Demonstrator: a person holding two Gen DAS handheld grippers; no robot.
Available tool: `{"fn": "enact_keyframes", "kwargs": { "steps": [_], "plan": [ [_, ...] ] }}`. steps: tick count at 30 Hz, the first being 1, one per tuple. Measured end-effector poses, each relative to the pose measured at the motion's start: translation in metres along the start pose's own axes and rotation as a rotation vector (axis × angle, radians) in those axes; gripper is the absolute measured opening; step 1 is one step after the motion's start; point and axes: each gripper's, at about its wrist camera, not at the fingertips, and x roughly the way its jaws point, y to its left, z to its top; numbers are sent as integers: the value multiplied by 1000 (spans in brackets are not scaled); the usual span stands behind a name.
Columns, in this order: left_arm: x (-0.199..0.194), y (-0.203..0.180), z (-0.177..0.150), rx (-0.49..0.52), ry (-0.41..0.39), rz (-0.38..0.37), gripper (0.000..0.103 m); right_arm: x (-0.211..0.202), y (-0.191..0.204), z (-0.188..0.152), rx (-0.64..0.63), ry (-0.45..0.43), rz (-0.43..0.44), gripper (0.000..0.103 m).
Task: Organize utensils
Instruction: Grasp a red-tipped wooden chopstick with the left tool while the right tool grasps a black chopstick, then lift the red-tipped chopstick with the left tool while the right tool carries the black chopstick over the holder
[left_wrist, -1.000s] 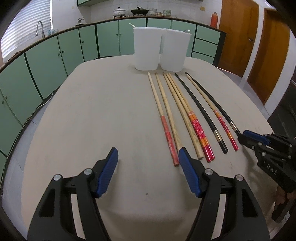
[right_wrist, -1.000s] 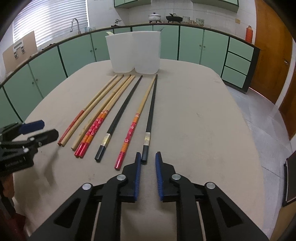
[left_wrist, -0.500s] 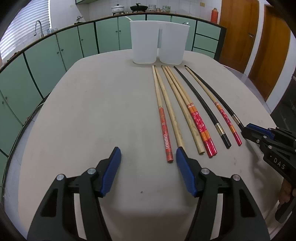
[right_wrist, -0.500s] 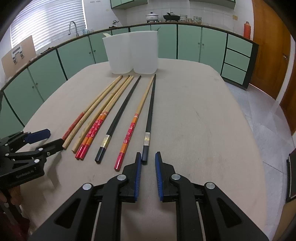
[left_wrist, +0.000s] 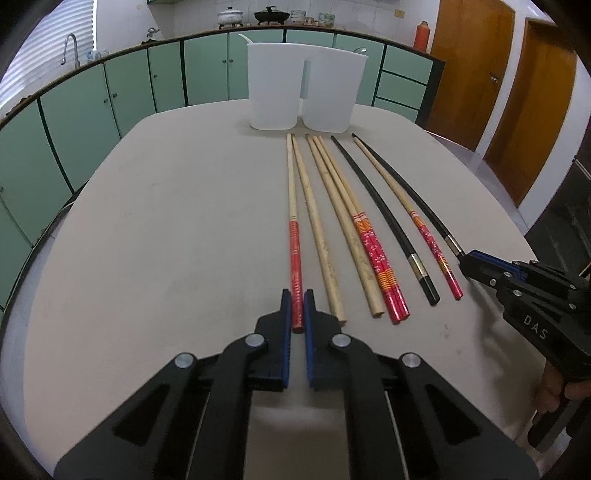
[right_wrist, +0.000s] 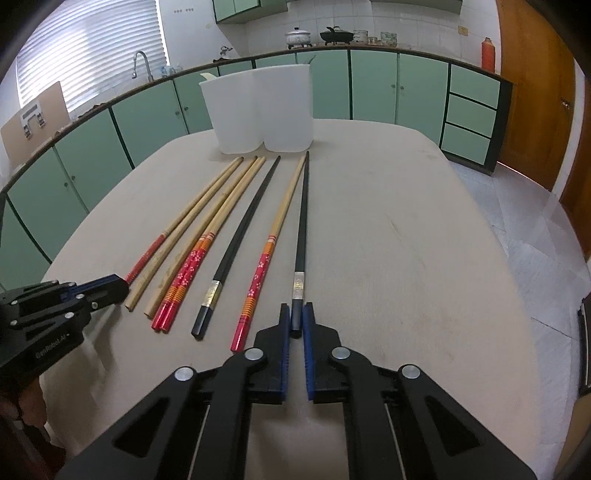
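Now each hand-held gripper pinches a chopstick's butt end at lower centre: left hand-held gripper (left_wrist: 297, 308) on the red-handled chopstick (left_wrist: 295, 258), right hand-held gripper (right_wrist: 296, 321) on the black chopstick (right_wrist: 301, 236); both sticks look light, stiff and slippery.

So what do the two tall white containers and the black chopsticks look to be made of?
Tall white containers: likely plastic; translucent, matte, with thin moulded walls. Black chopsticks: probably lacquered wood or plastic, I can't tell which; uniform black with a slight sheen and a metallic band near the thick end.
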Motion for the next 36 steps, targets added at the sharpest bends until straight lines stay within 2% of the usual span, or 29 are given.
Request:
{"fn": "enact_keyframes", "kwargs": {
  "steps": [23,36],
  "plan": [
    [-32,3,14,11,-126,33,5,-35,-2,21,18,-116,9,7],
    [-102,8,69,30,-352,47,5,-97,-5,72,-7,-293,19,7]
  ]
}}
